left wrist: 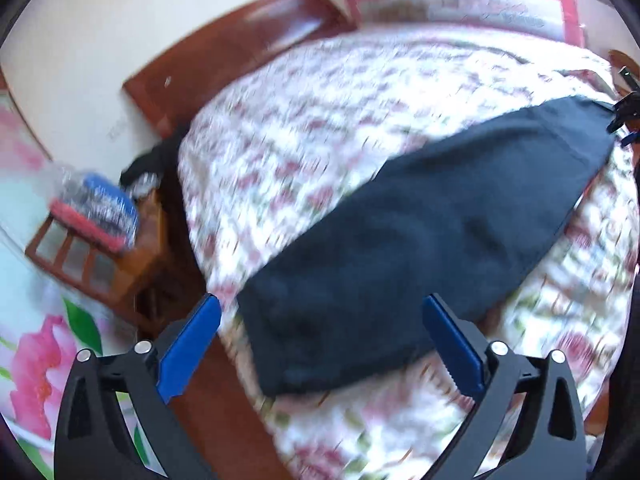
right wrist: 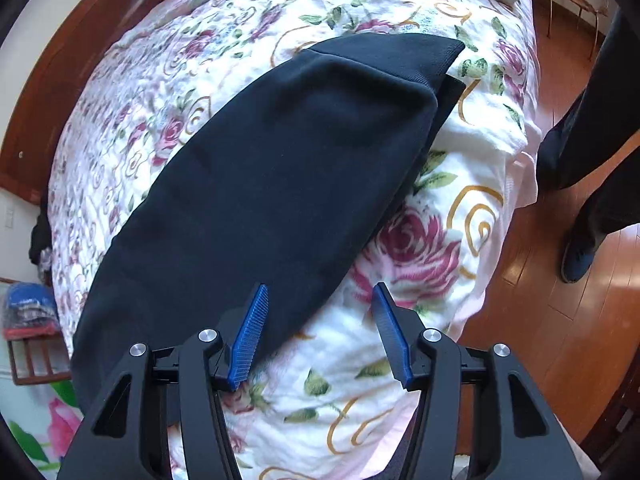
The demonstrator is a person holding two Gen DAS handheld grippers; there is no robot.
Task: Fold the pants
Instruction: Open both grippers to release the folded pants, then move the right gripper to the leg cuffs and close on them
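Dark pants (right wrist: 280, 160) lie folded lengthwise in a long strip on the floral quilt (right wrist: 440, 240) of the bed; left gripper (left wrist: 320, 320) spread wide, holding nothing; right gripper (right wrist: 320, 300) half open over the pants' near edge, empty.

Motion blur smears the floral quilt (left wrist: 320, 128) ahead of the left gripper (left wrist: 320, 344); beyond its left finger, the bagged bundle (left wrist: 96, 208) is unreadable.

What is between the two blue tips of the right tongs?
In the right wrist view, the right tongs hang open over the dark pants' edge and the flowery quilt.
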